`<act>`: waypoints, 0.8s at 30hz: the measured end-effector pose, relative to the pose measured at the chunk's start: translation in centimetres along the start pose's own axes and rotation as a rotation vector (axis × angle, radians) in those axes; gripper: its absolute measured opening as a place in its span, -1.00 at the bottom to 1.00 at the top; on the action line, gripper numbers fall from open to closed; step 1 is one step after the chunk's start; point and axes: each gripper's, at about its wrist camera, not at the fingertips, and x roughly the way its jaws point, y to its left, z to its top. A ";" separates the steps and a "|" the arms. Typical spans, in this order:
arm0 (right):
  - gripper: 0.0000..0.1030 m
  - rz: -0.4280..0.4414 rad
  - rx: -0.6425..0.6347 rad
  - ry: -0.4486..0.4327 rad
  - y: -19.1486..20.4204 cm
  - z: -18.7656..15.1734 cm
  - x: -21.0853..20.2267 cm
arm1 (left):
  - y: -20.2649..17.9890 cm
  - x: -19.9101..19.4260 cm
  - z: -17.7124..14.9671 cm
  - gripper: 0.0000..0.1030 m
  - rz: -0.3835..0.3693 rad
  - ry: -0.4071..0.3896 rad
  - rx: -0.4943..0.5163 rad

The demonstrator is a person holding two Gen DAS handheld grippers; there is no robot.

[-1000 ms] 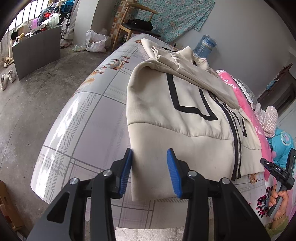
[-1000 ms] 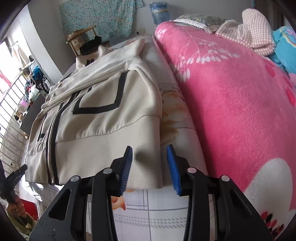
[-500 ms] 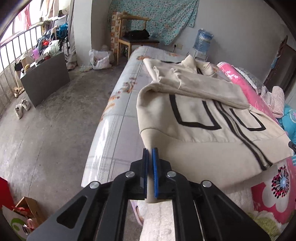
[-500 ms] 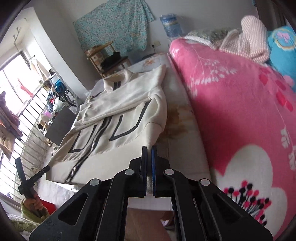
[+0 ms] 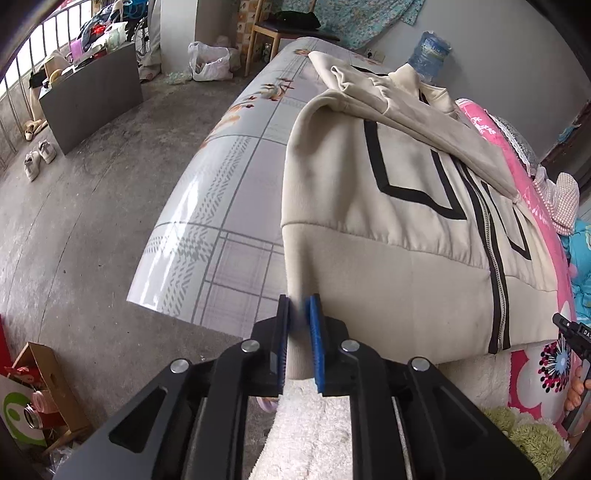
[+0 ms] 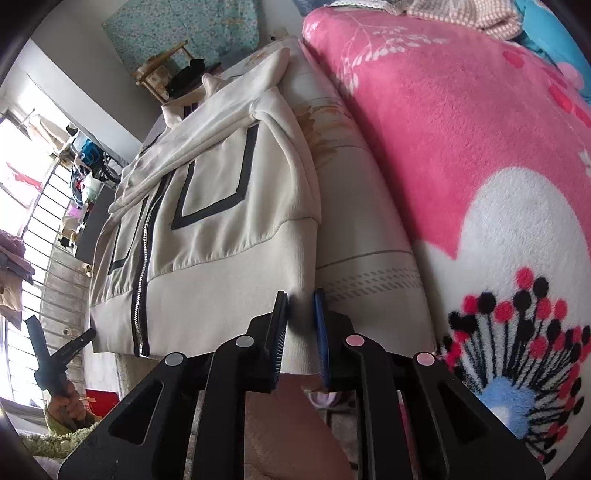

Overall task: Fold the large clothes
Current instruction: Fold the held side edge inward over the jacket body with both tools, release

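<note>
On the patterned bed sheet (image 5: 229,206) lay one cream zip jacket (image 5: 388,221), front up, its sleeves folded across the chest and its ribbed hem at the near edge of the bed. The left gripper (image 5: 300,332) had its blue pads nearly together, pinching the hem's left corner; the right gripper (image 6: 301,325) pinched the opposite hem corner the same way, with only the cloth's thickness between its fingers. To the jacket's left a broad strip of bare sheet ran to the bed's edge, and beyond it lay open concrete floor (image 5: 92,206). To its right only a narrow band of sheet separated it from one pink fleece blanket (image 6: 461,129). One wooden chair (image 5: 280,26) stood past the bed's far end.
</note>
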 end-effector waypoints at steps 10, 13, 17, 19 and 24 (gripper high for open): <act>-0.40 0.003 -0.033 0.033 0.9 -0.7 0.4 | -0.5 0.0 -1.7 -0.50 -0.013 0.052 0.003; -0.39 0.002 -0.042 0.043 1.0 -0.9 0.5 | -0.8 0.4 -2.1 -0.39 -0.008 0.059 0.008; -0.39 -0.003 -0.047 0.043 1.2 -1.0 0.7 | -0.7 0.6 -2.3 -0.39 -0.012 0.051 -0.018; -0.41 -0.006 -0.049 0.043 1.3 -1.1 0.8 | -0.6 0.5 -2.4 -0.39 -0.018 0.041 -0.023; -0.82 -0.041 -0.071 0.038 1.6 -1.1 0.7 | -1.7 -1.4 -2.6 -0.83 -0.001 -0.015 0.061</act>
